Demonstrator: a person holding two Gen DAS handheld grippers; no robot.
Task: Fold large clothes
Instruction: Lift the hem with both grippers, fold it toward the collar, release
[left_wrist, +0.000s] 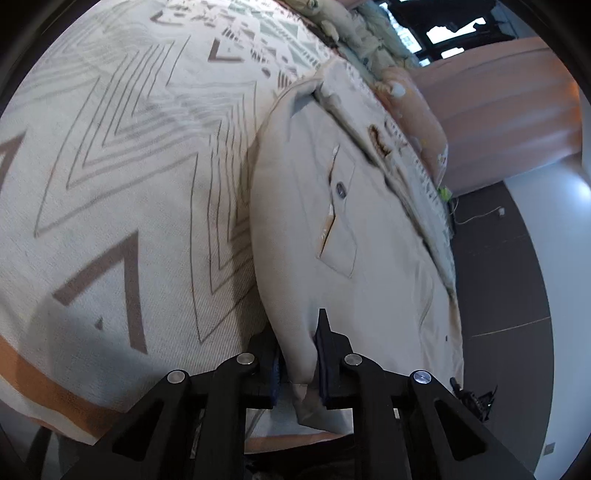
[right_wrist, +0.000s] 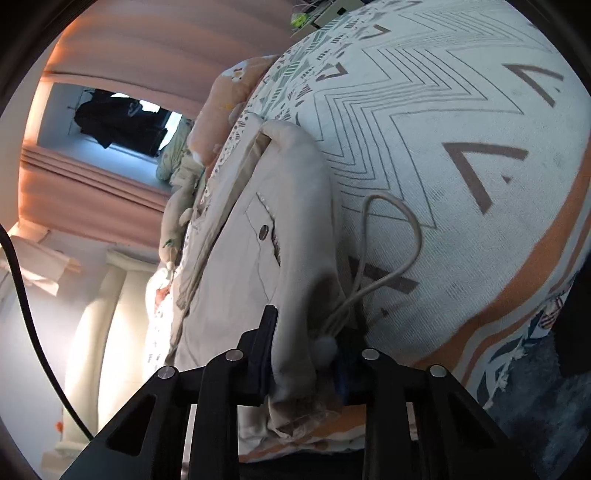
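left gripper (left_wrist: 299, 365): clamped on the beige jacket (left_wrist: 343, 236) edge
right gripper (right_wrist: 303, 354): pinching jacket hem (right_wrist: 291, 332)
underneath: patterned blanket (left_wrist: 110, 184)

Beige garment (left_wrist: 369, 236) on patterned bedspread (left_wrist: 129, 177)

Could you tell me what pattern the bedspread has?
Cream bedspread with grey zigzags, brown chevrons, orange border; right wrist view.

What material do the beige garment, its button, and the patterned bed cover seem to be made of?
Beige garment: probably cotton-like woven cloth, matte, with soft folds and stitched pocket seams.
Button: looks like metal or hard plastic, since it is slightly shiny; I cannot tell which.
Patterned bed cover: coarse woven textile, matte; the diagonal weave lines show.
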